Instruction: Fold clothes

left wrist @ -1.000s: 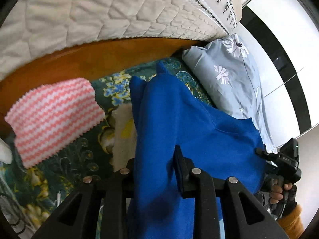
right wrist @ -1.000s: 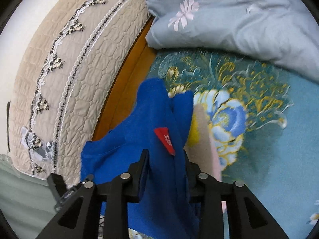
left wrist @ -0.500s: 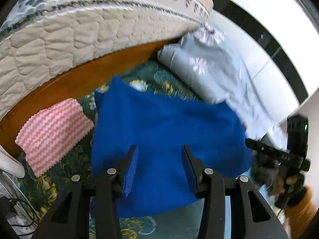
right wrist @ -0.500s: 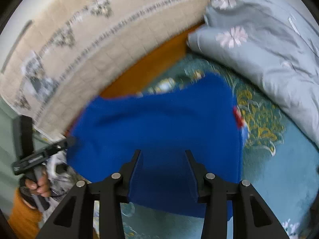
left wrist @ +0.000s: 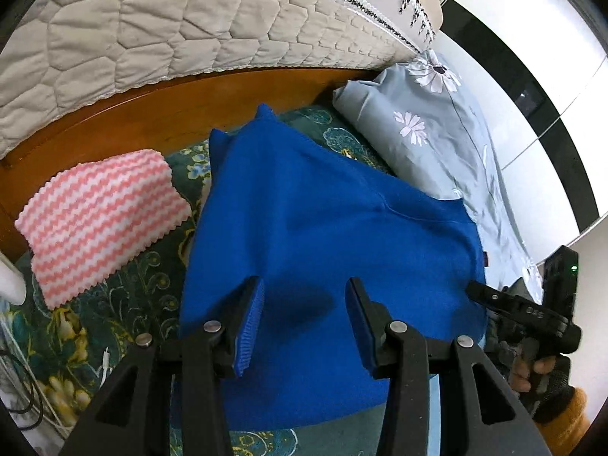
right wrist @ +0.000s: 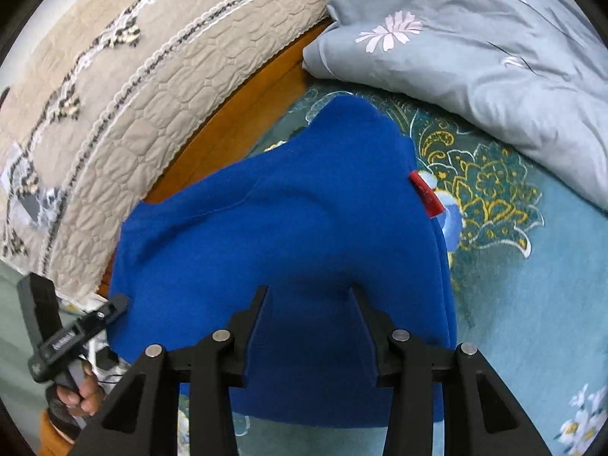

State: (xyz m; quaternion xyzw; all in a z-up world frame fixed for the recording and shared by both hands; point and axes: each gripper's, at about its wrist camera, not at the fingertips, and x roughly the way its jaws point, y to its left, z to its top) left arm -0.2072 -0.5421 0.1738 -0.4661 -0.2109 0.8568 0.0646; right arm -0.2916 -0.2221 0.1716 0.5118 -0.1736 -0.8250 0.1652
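both sets of fingers are spread and hold nothing: the left gripper (left wrist: 302, 317) and the right gripper (right wrist: 309, 328) each hover over the near hem of the blue top (left wrist: 326, 250), which lies on the bed (right wrist: 532, 304) in a loose fold, hem at 6 o'clock and a pointed end at 12.

judging by its lie, the step is the next fold. to do it well, lower each gripper to a near corner, pinch every layer at the edge, not just the top one, lift both evenly and lay the hem toward 12, keeping the red tag (right wrist: 426, 193) side square.

farther off, the pink cloth (left wrist: 98, 216) sits at 9 o'clock, the grey pillow (left wrist: 429, 133) at 2, the wooden frame (left wrist: 163, 114) and quilted headboard (left wrist: 182, 30) beyond; keep the fold short of them.
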